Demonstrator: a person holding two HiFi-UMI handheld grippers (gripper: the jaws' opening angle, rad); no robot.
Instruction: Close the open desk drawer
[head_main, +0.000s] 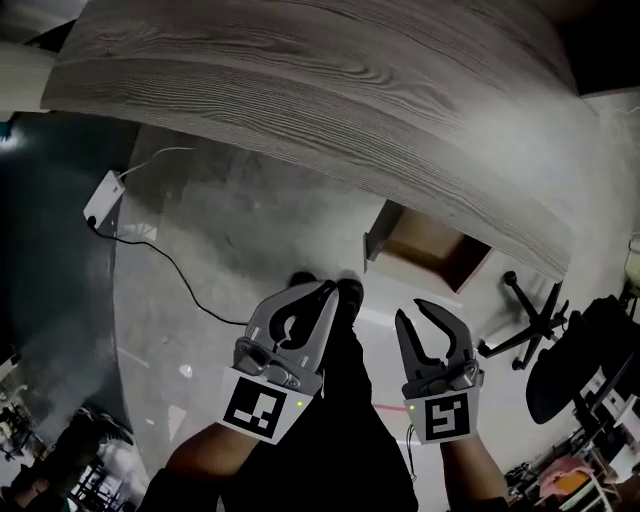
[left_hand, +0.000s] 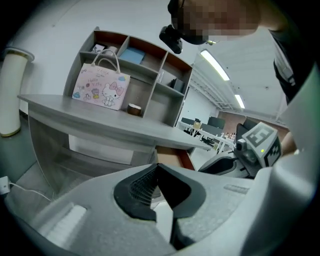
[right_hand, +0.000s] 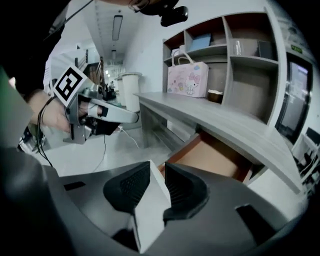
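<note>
Grey concrete floor (head_main: 250, 230) is seen from above in the head view, crossed at the top by a long grey wood-grain counter (head_main: 300, 90). At the far left a white power adapter (head_main: 103, 198) is laid on the floor, and a black cable (head_main: 185, 272) is trailed from it. Next, the left gripper (head_main: 327, 289) is held over the floor, its jaws pressed together at the tips with nothing between them. Further right, the drawer (head_main: 425, 245) is found under the counter's edge, pulled out. Only its bare brown bottom is shown. The right gripper (head_main: 410, 309) is held beside the left one, near the drawer but apart from it. Its jaws are spread, and only floor is seen through the gap. At the far right the star base of an office chair (head_main: 530, 320) is seen.

In the left gripper view, a white cylinder (left_hand: 12, 90) is seen beside the counter's left end. A shelf unit (left_hand: 150, 97) is stood on the counter. A pink cartoon-cat bag (left_hand: 101, 87) is set upright before its left part, and its inside is hidden. A small brown cup (left_hand: 133, 108) is placed just right of the bag. A blue box (left_hand: 132, 55) is kept in an upper compartment. Dark objects in a right-hand compartment are too small to be told.
</note>
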